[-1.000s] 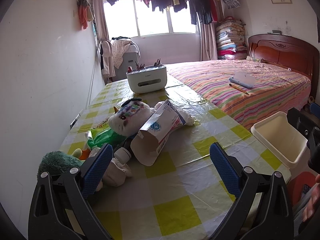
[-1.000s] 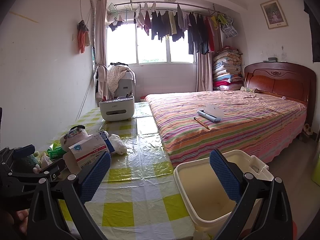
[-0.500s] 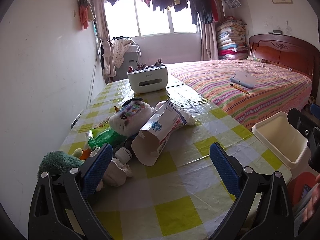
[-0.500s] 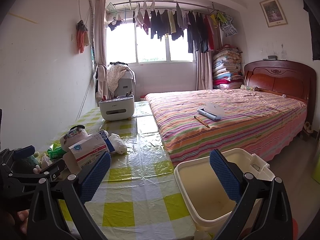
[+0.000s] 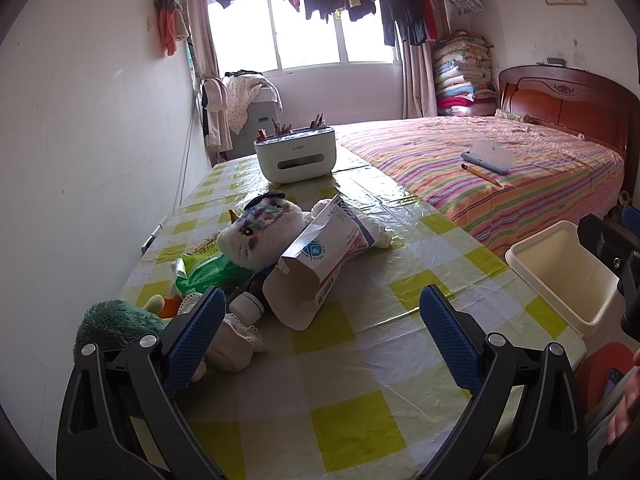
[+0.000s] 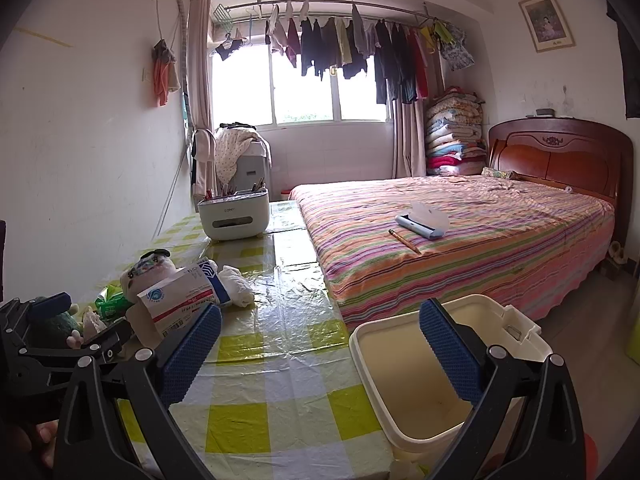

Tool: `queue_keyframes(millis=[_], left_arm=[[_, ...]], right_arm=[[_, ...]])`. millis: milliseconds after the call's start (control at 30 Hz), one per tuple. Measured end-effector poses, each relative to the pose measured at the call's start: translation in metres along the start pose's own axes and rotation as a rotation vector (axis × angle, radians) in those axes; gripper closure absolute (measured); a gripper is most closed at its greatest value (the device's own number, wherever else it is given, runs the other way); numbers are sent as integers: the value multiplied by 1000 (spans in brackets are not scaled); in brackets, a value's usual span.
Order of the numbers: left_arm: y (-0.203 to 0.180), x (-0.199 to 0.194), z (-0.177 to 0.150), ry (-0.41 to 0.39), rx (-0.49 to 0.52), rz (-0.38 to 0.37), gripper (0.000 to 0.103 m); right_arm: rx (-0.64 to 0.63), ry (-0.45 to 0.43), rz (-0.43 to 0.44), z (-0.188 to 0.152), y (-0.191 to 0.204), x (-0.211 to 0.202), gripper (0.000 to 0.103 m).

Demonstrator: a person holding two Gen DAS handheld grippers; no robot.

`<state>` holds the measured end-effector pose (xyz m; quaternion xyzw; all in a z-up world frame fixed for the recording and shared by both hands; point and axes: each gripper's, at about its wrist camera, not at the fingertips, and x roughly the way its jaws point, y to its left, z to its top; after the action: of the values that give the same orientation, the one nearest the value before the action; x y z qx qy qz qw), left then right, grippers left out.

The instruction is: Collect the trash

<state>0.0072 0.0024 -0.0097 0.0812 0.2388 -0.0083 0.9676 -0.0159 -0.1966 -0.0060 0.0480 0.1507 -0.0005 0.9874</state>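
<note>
Claws first: your left gripper [image 5: 320,332] is spread wide w/ nothing between the pads, hovering low over the checked table [image 5: 352,432]; right gripper [image 6: 320,340] is likewise released and empty, hanging partly over the cream bin [image 6: 404,384] at the table's right edge

Just ahead and a bit left of the left claw lies the torn paper box [image 5: 316,272], prob the first trash to take. It's on its side, long axis running from near-left to far-right, open ragged mouth pointing toward you, printed closed end pointing away toward the bed. It leans against the white plush toy [image 5: 260,236] behind it, and a small white bottle [image 5: 248,308] sits touching or nearly touching its near-left corner

To do this well: come in straight, turn the claw so the pads close across the short width, not along the length. Bite near the mouth end but past the loose flap, since thin card will likely crush or tear. Keep the left pad off the bottle and the plush

Green wrapper [image 5: 208,272] is further left, beyond the left finger, half under the plush. Tissue box holder [image 5: 296,156] far ahead isn't trash, leave it
</note>
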Motion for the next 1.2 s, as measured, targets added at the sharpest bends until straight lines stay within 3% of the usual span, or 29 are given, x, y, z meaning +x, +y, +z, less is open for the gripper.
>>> queue_keyframes(millis=[1200], left_arm=[[5,0,2,1,-12,3,7]], right_arm=[[0,-2,4,-1,-1,-2,6]])
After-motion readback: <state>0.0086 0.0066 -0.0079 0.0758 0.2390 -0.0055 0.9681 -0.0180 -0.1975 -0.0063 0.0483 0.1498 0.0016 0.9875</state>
